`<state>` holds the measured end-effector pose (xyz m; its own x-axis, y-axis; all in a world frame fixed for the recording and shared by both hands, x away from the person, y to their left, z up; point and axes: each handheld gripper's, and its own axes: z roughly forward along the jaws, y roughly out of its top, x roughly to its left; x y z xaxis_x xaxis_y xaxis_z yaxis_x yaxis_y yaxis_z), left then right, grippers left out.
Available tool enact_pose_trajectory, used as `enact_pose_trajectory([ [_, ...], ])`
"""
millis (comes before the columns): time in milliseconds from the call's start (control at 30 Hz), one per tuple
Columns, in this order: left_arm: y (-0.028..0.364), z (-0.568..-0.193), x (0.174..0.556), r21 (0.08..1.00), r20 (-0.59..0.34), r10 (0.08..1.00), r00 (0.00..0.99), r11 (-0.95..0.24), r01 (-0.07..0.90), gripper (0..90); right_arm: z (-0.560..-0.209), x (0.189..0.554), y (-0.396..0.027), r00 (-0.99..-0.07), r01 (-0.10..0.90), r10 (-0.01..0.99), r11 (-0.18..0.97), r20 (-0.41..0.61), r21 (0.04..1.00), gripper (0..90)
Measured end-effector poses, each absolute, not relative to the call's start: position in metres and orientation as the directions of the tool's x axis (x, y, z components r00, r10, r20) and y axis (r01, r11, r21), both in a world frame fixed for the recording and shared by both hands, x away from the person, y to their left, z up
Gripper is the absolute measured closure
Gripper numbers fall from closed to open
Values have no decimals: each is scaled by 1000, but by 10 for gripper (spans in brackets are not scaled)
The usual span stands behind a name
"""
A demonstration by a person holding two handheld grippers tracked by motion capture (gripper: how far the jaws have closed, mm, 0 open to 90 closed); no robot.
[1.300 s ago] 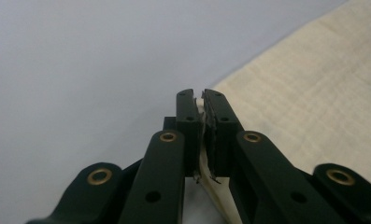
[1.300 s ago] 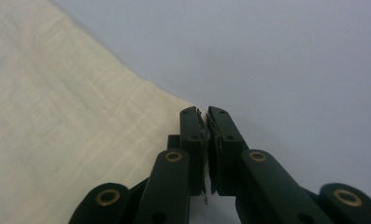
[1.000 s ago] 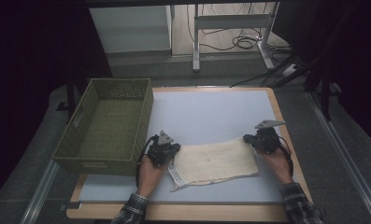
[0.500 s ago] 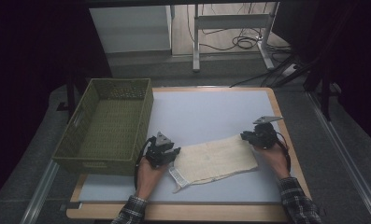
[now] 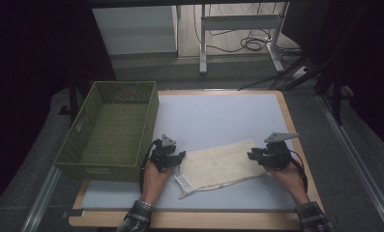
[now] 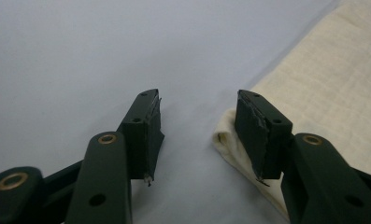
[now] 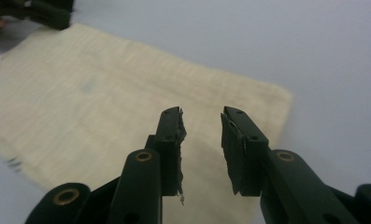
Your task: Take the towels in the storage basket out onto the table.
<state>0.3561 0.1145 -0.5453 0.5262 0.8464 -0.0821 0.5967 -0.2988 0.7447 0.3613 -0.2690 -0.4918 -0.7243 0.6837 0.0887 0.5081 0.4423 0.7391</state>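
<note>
Both tools let go of cloth [image 5: 218, 164]: left tool [image 6: 197, 135] and right tool [image 7: 202, 149] jaws just opened, nothing pinched. Right tool backed off toward cloth's right edge.

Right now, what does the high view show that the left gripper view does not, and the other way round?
High view alone: the green basket at the table's left, both hands, the right gripper at the cloth's right end, and the whole cream cloth lying flat with a white tag at its lower left corner.

Left gripper view alone: the gap between the left gripper's jaws, which have just been opening. Nothing is between them, and the rolled cloth edge lies beside the right-hand jaw.

Both: the cloth, the left gripper and the pale table.
</note>
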Motion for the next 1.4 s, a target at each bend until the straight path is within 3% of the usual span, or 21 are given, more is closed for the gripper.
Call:
enact_pose_trajectory([
  [333, 115, -546, 356, 745, -84, 846, 526, -297, 597, 506, -504, 330, -235, -803, 473, 582, 493, 128, 730, 686],
  [1000, 115, -546, 357, 745, -90, 845, 528, -295, 599, 505, -515, 293, -121, -927, 352, 329, 601, 179, 718, 701],
  [1233, 116, -546, 357, 745, -91, 845, 528, -294, 599, 505, -517, 289, -90, -944, 314, 284, 621, 167, 718, 686],
  [1400, 116, -546, 357, 745, -91, 844, 528, -294, 599, 505, -525, 289, -75, -952, 277, 287, 667, 105, 692, 645],
])
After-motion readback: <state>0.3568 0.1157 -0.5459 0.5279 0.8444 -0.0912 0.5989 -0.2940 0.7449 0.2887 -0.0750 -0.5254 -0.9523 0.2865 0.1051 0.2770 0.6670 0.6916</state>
